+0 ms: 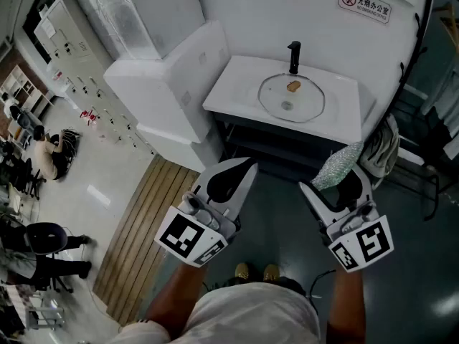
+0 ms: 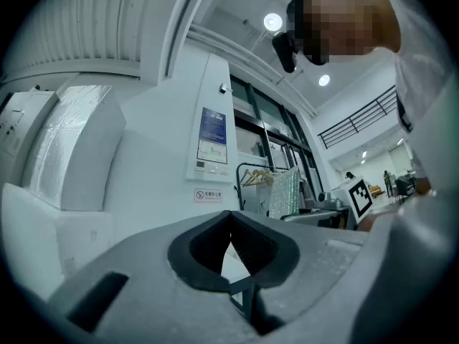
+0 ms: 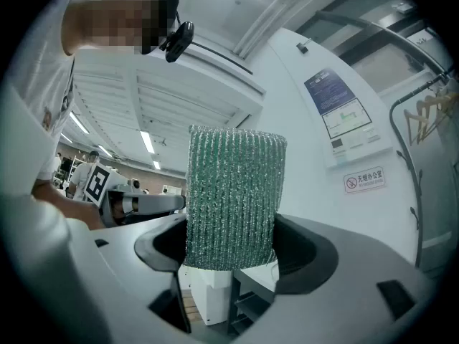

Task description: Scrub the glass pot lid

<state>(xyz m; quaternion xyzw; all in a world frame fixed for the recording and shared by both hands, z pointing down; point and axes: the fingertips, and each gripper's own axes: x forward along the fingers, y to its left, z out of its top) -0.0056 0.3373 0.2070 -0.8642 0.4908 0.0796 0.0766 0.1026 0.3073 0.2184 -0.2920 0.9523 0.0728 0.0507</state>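
A round glass pot lid (image 1: pixel 291 98) with a knob lies flat on a white counter (image 1: pixel 337 117) ahead, below a black faucet (image 1: pixel 293 56). My right gripper (image 1: pixel 322 181) is shut on a green ribbed scrub sponge (image 1: pixel 338 164), which stands up between the jaws in the right gripper view (image 3: pixel 232 198). My left gripper (image 1: pixel 247 169) is shut with nothing in it; its black pads (image 2: pixel 215 246) meet at the tip. Both grippers hover well short of the counter, side by side and pointing slightly upward.
A white appliance (image 1: pixel 168 84) stands left of the counter. A wooden slat strip (image 1: pixel 147 235) runs along the floor at the left. Cables (image 1: pixel 419 41) and a rack sit right of the counter. A no-smoking sign (image 1: pixel 365 3) is on the wall. People sit far left (image 1: pixel 47 156).
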